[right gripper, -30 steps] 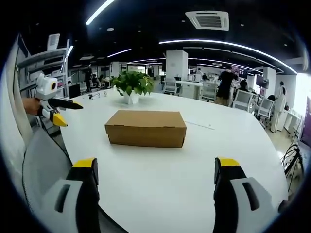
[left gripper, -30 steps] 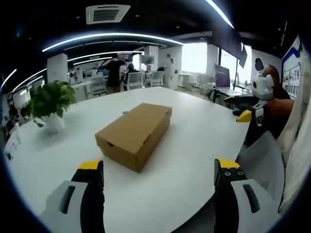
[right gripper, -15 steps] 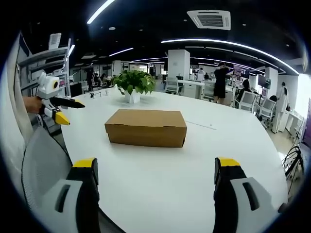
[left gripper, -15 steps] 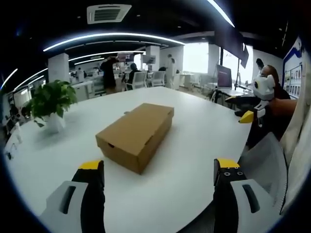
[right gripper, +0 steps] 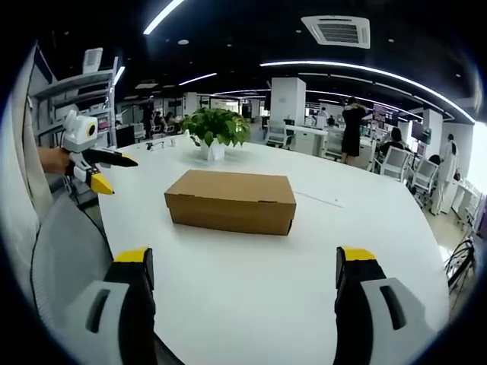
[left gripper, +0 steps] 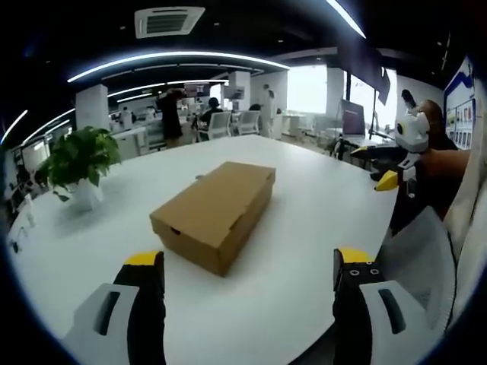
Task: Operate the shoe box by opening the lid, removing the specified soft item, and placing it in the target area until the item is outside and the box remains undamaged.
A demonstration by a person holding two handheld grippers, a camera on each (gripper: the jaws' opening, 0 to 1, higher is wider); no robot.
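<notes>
I hold both tools back from the work, over the near edge of the round white table (right gripper: 365,228), because nothing is started yet: the plain brown cardboard shoe box (right gripper: 230,201) lies with its lid down, out in the middle of the tabletop, well apart from either tool. My left gripper (left gripper: 242,262) has its yellow-tipped black jaws spread wide with nothing between them, and my right gripper (right gripper: 245,258) stands the same way, wide and empty. I judge I keep them open so that one can brace the box and the other can get under the lid's front lip.

In the left gripper view the shoe box (left gripper: 214,212) runs away from me at a slant, a short end nearest. In the right gripper view its long side faces me squarely, which I reckon is the better side for lifting the lid. The soft item must be inside; I can't see it, and I can't tell where the target area is.

The leafy green plant in a white pot (right gripper: 215,131) stands beyond the box, near the far edge, clear of my reach path.

Counting: one box, one table, one plant, two grippers. Each tool also shows in the other's view, held up off the table's side. Several people stand among the desks in the office behind.
</notes>
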